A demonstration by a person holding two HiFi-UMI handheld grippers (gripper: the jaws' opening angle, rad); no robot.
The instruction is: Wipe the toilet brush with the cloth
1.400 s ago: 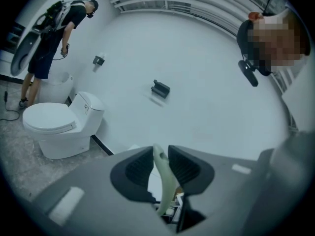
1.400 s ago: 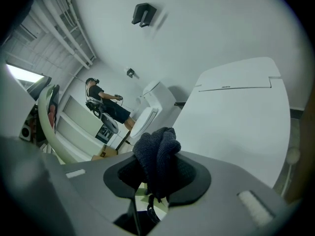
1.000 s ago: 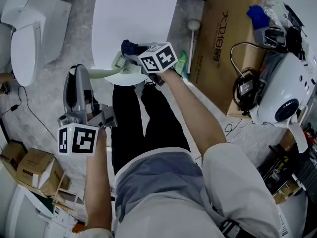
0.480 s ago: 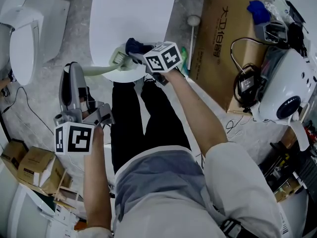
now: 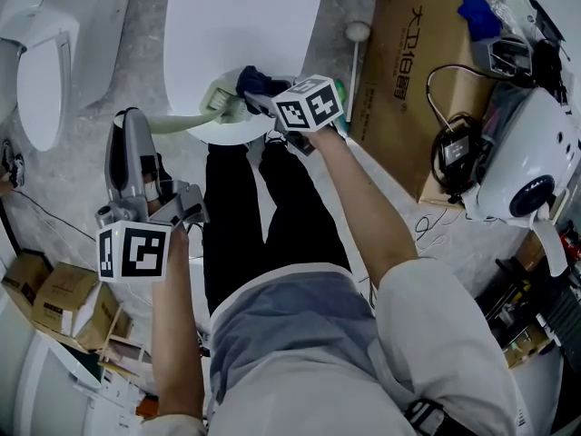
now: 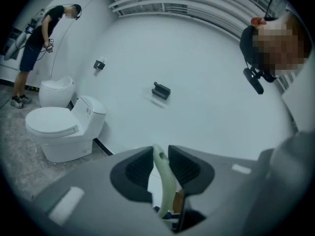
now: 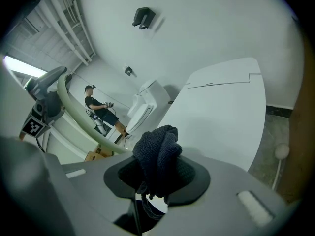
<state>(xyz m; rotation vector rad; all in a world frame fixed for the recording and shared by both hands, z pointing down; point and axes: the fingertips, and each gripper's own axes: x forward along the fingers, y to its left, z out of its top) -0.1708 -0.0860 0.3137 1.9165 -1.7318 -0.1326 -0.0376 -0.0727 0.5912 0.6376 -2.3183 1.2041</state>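
The left gripper [image 6: 160, 162] had its jaws pinched tight on the tip of the toilet brush [image 5: 182, 123] handle. Gripping the far tip let the brush reach clear across to the white toilet lid [image 5: 236, 25] with the head end free for wiping, judging by the pose. The brush ran from left of the lid, over the floor, to the lid's near rim, where its chunky head end sat right at the cloth.

The right gripper [image 7: 157, 175] had its jaws clamped on a dark blue cloth [image 7: 156, 149], bunched into a wad poking past the jaw tips. Probably held that way so the wad worked as a rubbing pad. In the head view the cloth sat at the lid's near rim, against or just beside the brush head end; actual contact could not be told.

Brush look: smooth pale green plastic, one curved arc, no dirt visible, bristles not made out. Cloth look: knit, terry-like texture, with a loose thread hanging below the jaws.

Right of the lid was a cardboard box [image 5: 408, 71], with a white-knobbed stick [image 5: 356, 33] between lid and box. Left of the lid was a second toilet [image 5: 45, 62]. Wiping seemed under way or about to start.
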